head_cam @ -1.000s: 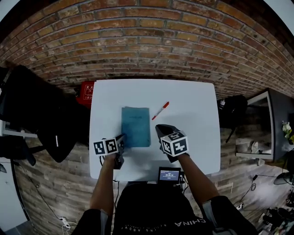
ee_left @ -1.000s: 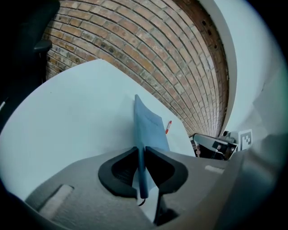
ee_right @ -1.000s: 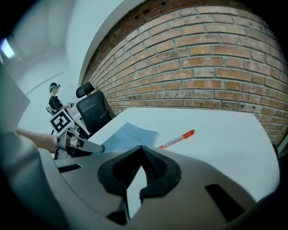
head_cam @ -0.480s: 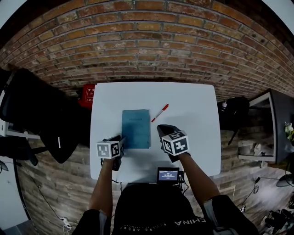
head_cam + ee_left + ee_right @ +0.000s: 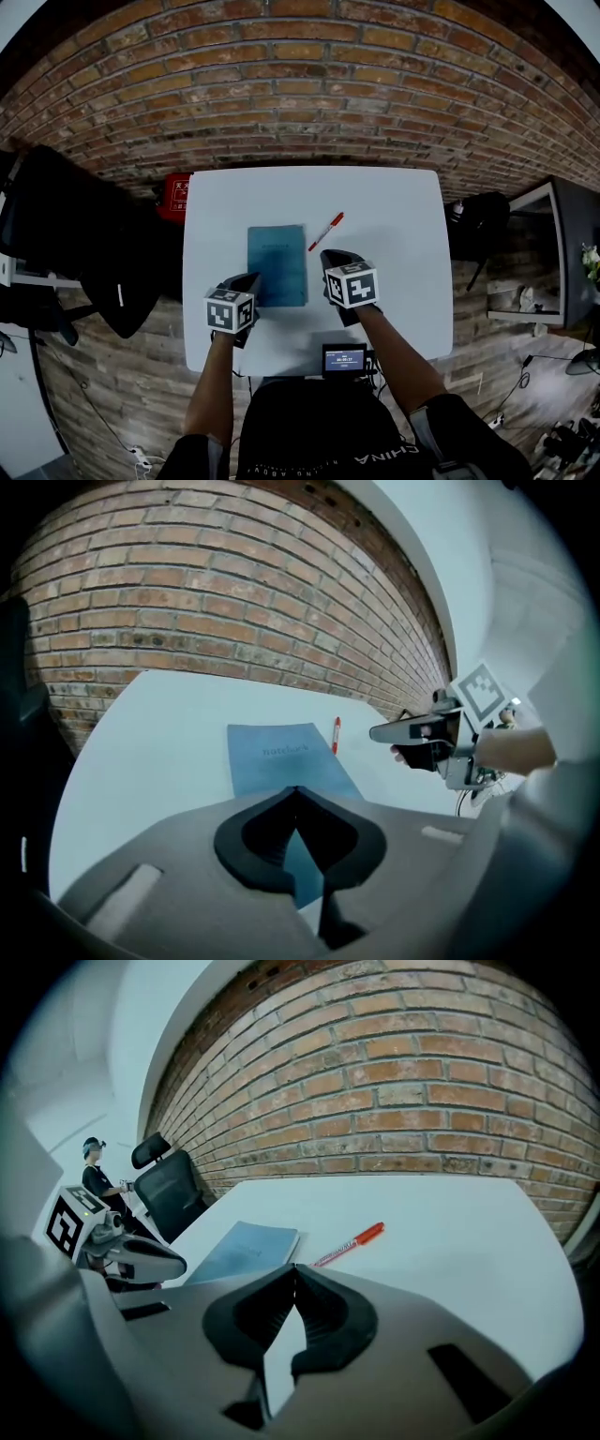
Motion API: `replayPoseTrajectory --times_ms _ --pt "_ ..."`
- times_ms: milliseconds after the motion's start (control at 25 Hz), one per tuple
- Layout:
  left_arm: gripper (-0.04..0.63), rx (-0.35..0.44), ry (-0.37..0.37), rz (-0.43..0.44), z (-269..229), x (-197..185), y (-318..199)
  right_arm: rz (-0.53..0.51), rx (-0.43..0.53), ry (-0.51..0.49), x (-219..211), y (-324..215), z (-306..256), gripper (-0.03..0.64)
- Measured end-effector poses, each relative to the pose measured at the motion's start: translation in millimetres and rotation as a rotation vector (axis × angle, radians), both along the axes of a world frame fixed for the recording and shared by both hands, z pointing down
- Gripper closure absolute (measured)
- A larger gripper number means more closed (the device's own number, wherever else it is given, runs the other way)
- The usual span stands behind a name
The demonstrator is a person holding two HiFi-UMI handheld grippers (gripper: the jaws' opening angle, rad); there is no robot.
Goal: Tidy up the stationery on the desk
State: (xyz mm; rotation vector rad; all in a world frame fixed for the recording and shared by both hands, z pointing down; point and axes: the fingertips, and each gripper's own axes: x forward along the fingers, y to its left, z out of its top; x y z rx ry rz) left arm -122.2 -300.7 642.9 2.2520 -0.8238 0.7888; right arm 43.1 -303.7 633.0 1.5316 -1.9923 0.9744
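Closed blue notebook (image 5: 277,264) flat mid-desk, red-capped white pen (image 5: 326,231) lying diagonally just beside its far-right corner

The left gripper (image 5: 249,279) is now rolled about its own axis. Its marker cube (image 5: 231,311) showed two faces side by side a second ago; in the head view it now shows mainly one face. The cube also sits slightly further right and nearer the person. The jaws have just been closing and now stand together, with nothing between them. The right gripper (image 5: 332,257) sits slightly further up the desk (image 5: 394,206), a little closer to the lower right corner of the notebook (image 5: 277,264).
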Motion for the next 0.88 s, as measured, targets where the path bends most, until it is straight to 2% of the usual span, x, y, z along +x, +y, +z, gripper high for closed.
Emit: replayPoseTrajectory --times_ms 320,720,880 --pt "0.584 -0.003 0.031 0.126 10.3 27.0 0.6 0.122 -0.060 0.005 2.5 -26.5 22.1 0.583" --pt "0.584 -0.010 0.027 0.176 23.1 33.0 -3.9 0.265 -0.118 0.066 17.7 -51.3 47.0 0.526" --pt "0.584 -0.002 0.027 0.191 23.7 34.0 -2.3 0.303 -0.111 0.117 23.3 -55.9 49.2 0.526"
